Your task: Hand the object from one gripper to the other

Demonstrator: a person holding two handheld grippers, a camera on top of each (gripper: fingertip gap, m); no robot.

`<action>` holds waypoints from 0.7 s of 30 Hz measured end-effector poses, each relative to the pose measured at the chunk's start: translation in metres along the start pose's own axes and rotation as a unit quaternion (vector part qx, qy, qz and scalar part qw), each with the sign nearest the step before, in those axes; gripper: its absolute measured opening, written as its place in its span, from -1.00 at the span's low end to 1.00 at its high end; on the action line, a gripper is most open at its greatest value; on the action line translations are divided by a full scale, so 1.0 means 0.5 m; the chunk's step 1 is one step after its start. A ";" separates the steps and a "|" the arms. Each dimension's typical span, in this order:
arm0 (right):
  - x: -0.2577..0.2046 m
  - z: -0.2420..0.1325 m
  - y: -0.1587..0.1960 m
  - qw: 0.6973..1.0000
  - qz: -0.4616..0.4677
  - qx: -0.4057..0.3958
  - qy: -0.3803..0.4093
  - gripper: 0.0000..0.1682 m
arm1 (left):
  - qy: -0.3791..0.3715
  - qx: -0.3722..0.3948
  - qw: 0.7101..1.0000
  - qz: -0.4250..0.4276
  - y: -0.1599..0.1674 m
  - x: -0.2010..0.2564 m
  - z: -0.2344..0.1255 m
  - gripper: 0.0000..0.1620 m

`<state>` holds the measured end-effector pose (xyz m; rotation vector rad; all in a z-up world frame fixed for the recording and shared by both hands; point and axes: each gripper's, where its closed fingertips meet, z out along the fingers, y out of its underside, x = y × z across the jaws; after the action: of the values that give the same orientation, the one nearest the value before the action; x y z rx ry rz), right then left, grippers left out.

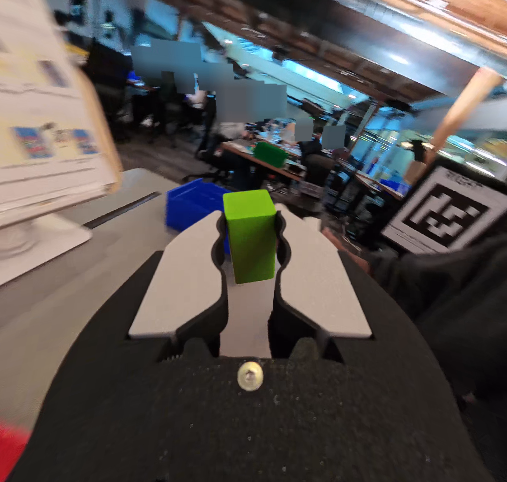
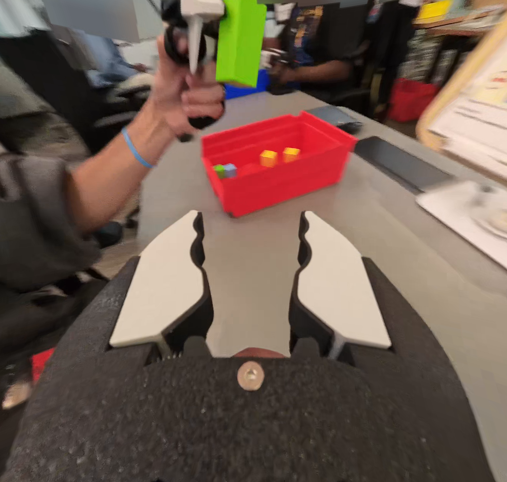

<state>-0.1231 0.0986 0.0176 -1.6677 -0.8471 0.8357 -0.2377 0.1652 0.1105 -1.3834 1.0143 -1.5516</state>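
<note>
Bins are seen on the grey tabletop [image 2: 247, 263]: a red bin [image 2: 277, 178] in the right wrist view and a blue bin [image 1: 192, 205] in the left wrist view. Four small cubes are held in the red bin: two orange cubes [image 2: 278, 156] side by side toward the back, and a green cube [image 2: 219, 170] touching a light blue cube [image 2: 230, 170] at the left wall. The inside of the blue bin cannot be made out. The lime-green block [image 1: 251, 235] is clamped upright between the fingers of the left gripper [image 1: 250, 222], raised above the table by a hand [image 2: 189, 93]. The right gripper [image 2: 250, 216] is spread wide and holds nothing, low over the table, well apart from the block.
</note>
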 end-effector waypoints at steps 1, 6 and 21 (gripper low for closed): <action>-0.015 0.027 -0.015 0.999 0.017 0.014 -0.039 -0.21 | 0.028 -0.004 1.000 0.014 0.010 0.034 0.022 -0.58; -0.080 0.077 -0.073 0.959 0.133 0.130 -0.215 -0.27 | 0.080 -0.071 0.993 0.058 0.080 0.127 0.115 -0.58; -0.099 0.032 -0.045 0.968 0.062 0.119 -0.211 -0.58 | 0.021 -0.070 0.997 0.036 0.131 0.117 0.195 -0.36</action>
<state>-0.1650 0.0687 0.0419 -1.3615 -0.8916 1.3569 -0.1416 0.0825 0.0771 -1.3982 1.2048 -1.4856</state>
